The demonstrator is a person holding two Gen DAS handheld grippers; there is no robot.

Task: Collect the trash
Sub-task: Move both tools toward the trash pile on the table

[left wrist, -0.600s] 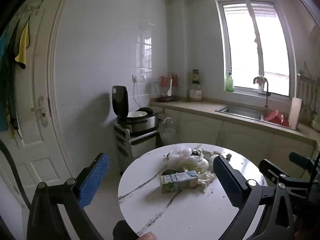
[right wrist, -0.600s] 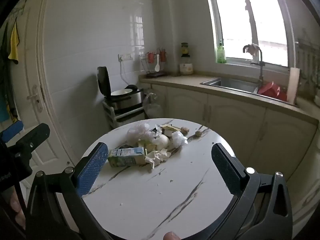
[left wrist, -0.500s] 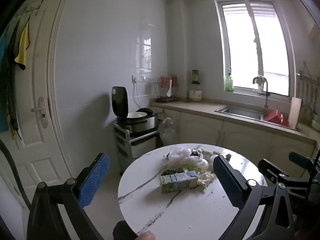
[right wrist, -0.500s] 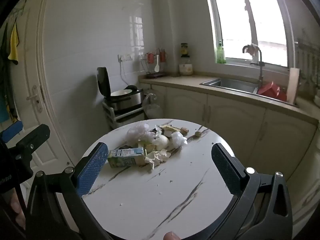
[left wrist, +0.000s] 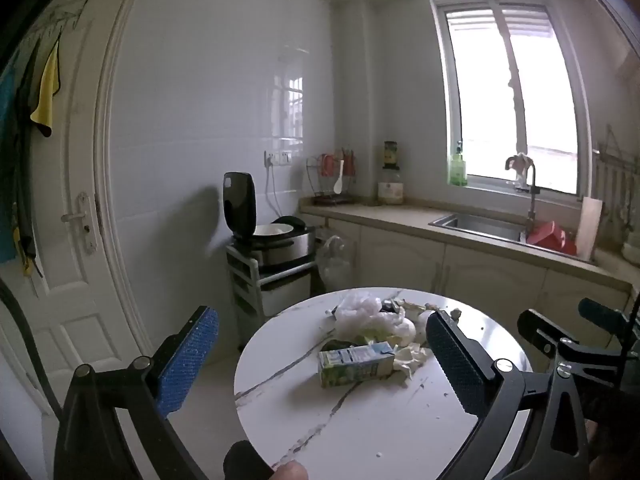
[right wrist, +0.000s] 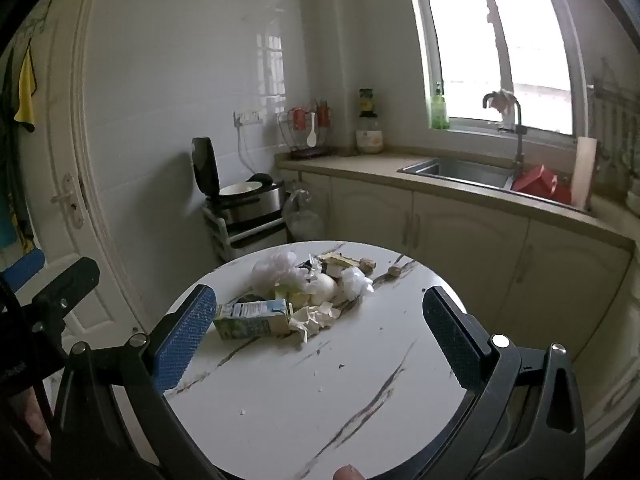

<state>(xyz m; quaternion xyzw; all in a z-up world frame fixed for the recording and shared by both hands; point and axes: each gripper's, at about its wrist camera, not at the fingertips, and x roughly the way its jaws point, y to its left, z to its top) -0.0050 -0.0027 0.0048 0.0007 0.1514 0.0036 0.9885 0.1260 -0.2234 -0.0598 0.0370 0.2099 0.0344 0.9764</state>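
Observation:
A pile of trash lies on a round white marble table (left wrist: 360, 420) (right wrist: 320, 392). It holds a green and white drink carton (left wrist: 354, 365) (right wrist: 252, 318), a crumpled white plastic bag (left wrist: 362, 312) (right wrist: 276, 268), crumpled paper (right wrist: 314, 316), a white onion-like ball (right wrist: 324, 286) and small scraps. My left gripper (left wrist: 320, 356) is open and empty, held above the table's near left edge. My right gripper (right wrist: 318, 328) is open and empty, held above the table in front of the pile. The right gripper also shows at the right edge of the left wrist view (left wrist: 560, 344).
A rice cooker (left wrist: 276, 240) with its lid up sits on a small cart left of the table. A tied plastic bag (left wrist: 334, 260) hangs by the cabinets. A counter with a sink (left wrist: 480, 224) runs along the back. A white door (left wrist: 76, 240) is at left.

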